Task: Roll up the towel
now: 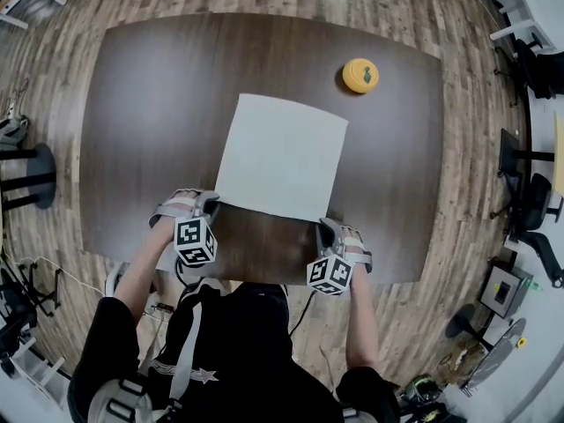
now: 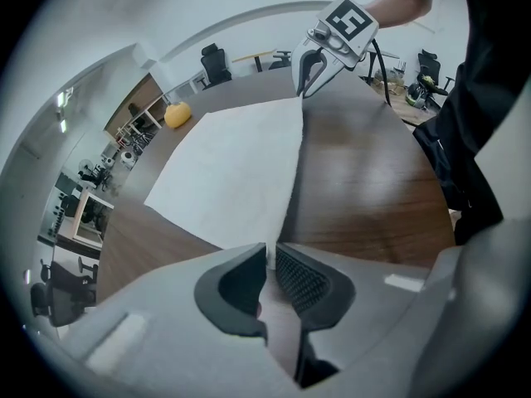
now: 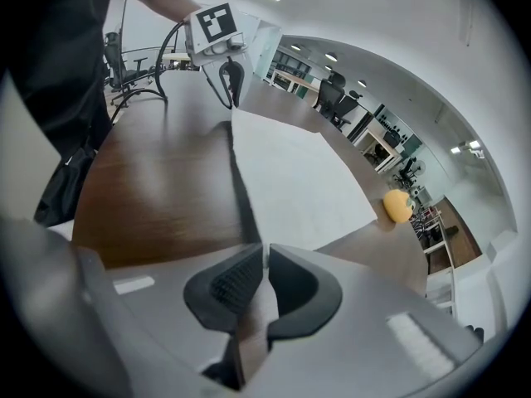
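Pinching the near corners of the towel (image 1: 282, 157), spread flat on the bench (image 1: 150, 104), left claw (image 2: 270, 254) and right claw (image 3: 264, 254) hold a thin edge; uneven lifting could slip a corner and skew the roll.

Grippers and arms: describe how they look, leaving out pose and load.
Both the left gripper and right gripper have pale grey bodies, dark textured pads and a white cube with black square markers. A black cable trails from the right one. The person wears a black short-sleeved top.
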